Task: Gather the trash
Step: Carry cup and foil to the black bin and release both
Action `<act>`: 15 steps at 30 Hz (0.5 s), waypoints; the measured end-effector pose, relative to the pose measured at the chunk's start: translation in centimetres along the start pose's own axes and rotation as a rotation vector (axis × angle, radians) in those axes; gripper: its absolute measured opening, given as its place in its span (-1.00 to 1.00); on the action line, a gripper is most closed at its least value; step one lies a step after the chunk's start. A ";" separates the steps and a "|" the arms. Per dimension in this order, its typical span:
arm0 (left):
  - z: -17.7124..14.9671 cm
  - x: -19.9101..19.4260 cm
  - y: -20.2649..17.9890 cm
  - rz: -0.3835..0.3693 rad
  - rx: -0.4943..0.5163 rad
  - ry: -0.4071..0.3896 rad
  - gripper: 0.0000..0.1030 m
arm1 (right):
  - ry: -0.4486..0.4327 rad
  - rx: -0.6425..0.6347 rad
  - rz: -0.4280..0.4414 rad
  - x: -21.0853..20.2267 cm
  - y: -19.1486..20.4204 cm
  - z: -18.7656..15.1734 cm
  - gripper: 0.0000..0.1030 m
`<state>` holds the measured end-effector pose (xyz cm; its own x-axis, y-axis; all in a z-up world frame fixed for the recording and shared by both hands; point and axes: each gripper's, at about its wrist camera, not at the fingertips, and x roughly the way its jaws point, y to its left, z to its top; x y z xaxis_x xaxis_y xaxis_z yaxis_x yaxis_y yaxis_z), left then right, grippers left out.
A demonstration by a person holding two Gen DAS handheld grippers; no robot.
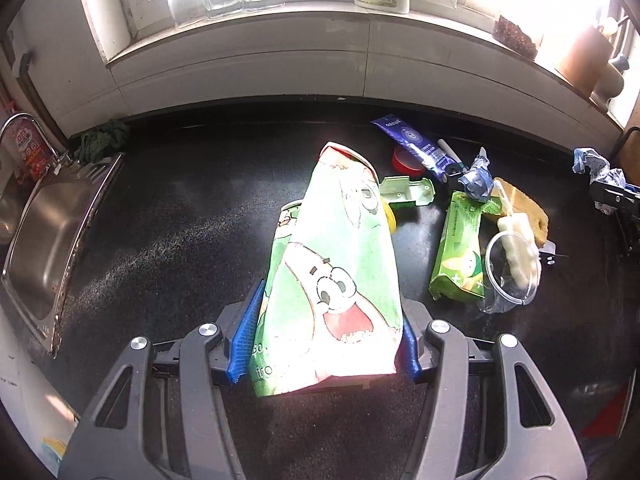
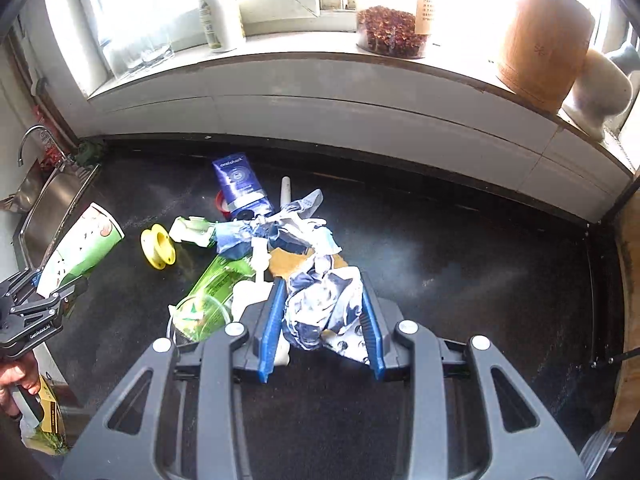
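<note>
- Left wrist view is showing the steel sink (image 1: 48,232) running down the left edge of the frame, far more fully than the right wrist view, where it is only peeking in at the middle left.
- Right wrist view is showing the brown wooden container (image 2: 540,40) sitting on the sill at the upper right, and a person's hand (image 2: 16,384) gripping the other tool's handle at the lower left; the left view is not giving either so clearly.
- Black countertop (image 1: 180,208) is filling the middle of both frames.
- Left gripper (image 1: 324,344) is clamping the green cartoon snack bag (image 1: 340,272), its blue pads (image 1: 244,344) pressing both sides of the bag's lower end; the bag is standing up out of the jaws toward frame centre, off the counter.
- Right gripper (image 2: 322,332) is squeezing the crumpled blue-and-white wrapper (image 2: 324,304) between its blue pads, at frame centre.
- Remaining litter is lying in the centre-right of the left view: a green packet (image 1: 460,256), a clear plastic cup (image 1: 512,272) overlapping it, a tan sponge (image 1: 524,208) behind, a blue tube (image 1: 416,144) on a red lid (image 1: 404,160).
- Yellow spool (image 2: 158,248) is sitting left of that heap in the right view, apart from both grippers.
</note>
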<state>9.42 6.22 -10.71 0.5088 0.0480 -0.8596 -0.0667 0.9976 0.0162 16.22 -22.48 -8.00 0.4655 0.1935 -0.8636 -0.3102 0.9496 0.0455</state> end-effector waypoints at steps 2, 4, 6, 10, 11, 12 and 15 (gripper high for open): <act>-1.1 -1.2 -0.6 0.003 0.000 -0.005 0.09 | -0.003 -0.015 0.000 -0.7 1.1 -0.8 -0.31; -2.0 -2.0 -0.5 0.005 -0.001 -0.009 0.09 | -0.004 -0.025 -0.001 -1.5 1.6 -1.5 -0.31; -3.0 -3.1 -0.6 0.006 -0.008 -0.012 0.09 | -0.001 -0.023 -0.001 -2.0 1.9 -2.2 -0.31; -4.4 -4.6 0.1 0.019 -0.024 -0.027 0.09 | -0.005 -0.039 0.010 -3.1 2.8 -3.1 -0.30; -4.8 -5.2 0.3 0.023 -0.031 -0.034 0.09 | -0.007 -0.048 0.016 -3.1 3.2 -3.2 -0.30; -5.2 -5.8 0.6 0.028 -0.042 -0.042 0.09 | -0.007 -0.060 0.025 -3.1 3.8 -3.2 -0.30; -6.4 -7.5 2.2 0.050 -0.085 -0.064 0.09 | -0.011 -0.113 0.066 -3.3 6.6 -2.9 -0.30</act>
<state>-0.06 7.79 -7.54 0.5567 0.1037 -0.8242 -0.1648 0.9862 0.0128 10.18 -17.59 -6.28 0.4499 0.2580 -0.8550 -0.4318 0.9009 0.0446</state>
